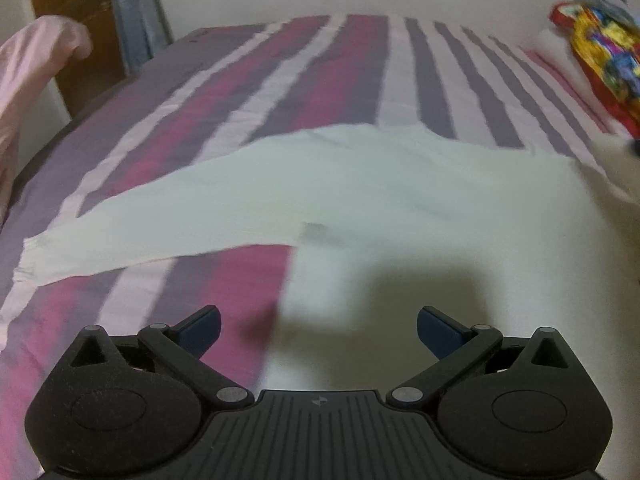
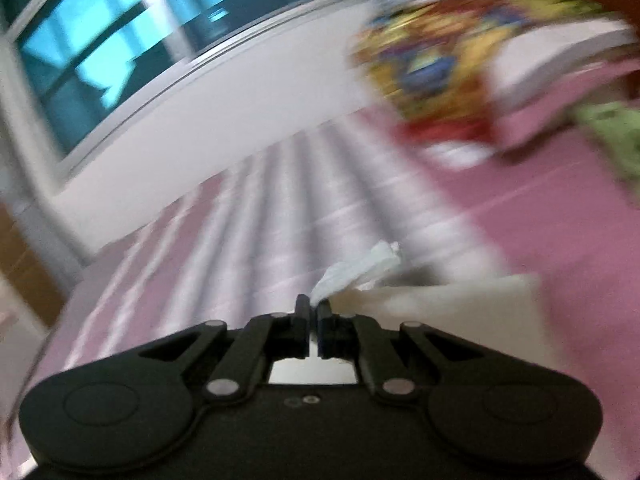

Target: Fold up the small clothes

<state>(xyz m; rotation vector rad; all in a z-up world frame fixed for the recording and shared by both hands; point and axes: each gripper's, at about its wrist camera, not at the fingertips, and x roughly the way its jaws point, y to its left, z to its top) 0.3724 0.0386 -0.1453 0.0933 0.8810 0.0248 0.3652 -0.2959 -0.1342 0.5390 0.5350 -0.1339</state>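
The left wrist view is showing a white garment [image 1: 360,184] lying spread across a bed covered by a striped sheet [image 1: 320,64] in purple, magenta and pale pink, one long sleeve trailing toward the left edge. The left tool [image 1: 319,330] is hovering over the near part of the garment with its jaws standing wide apart and nothing between them. A pale pink cloth [image 1: 36,80] is hanging at the far left, and a brightly printed red and yellow cloth [image 1: 600,52] is lying at the far right of the bed.

The right wrist view (heavily blurred) is showing what the other cannot: the right tool [image 2: 314,312] is closed tight, pinching a bunched corner of white fabric [image 2: 360,268] that is sticking up past its fingertips. Here the colourful cloth [image 2: 432,64] is sitting at the upper right, a green item [image 2: 616,136] is lying at the right edge, and a window [image 2: 120,40] is glowing blue above a white wall.
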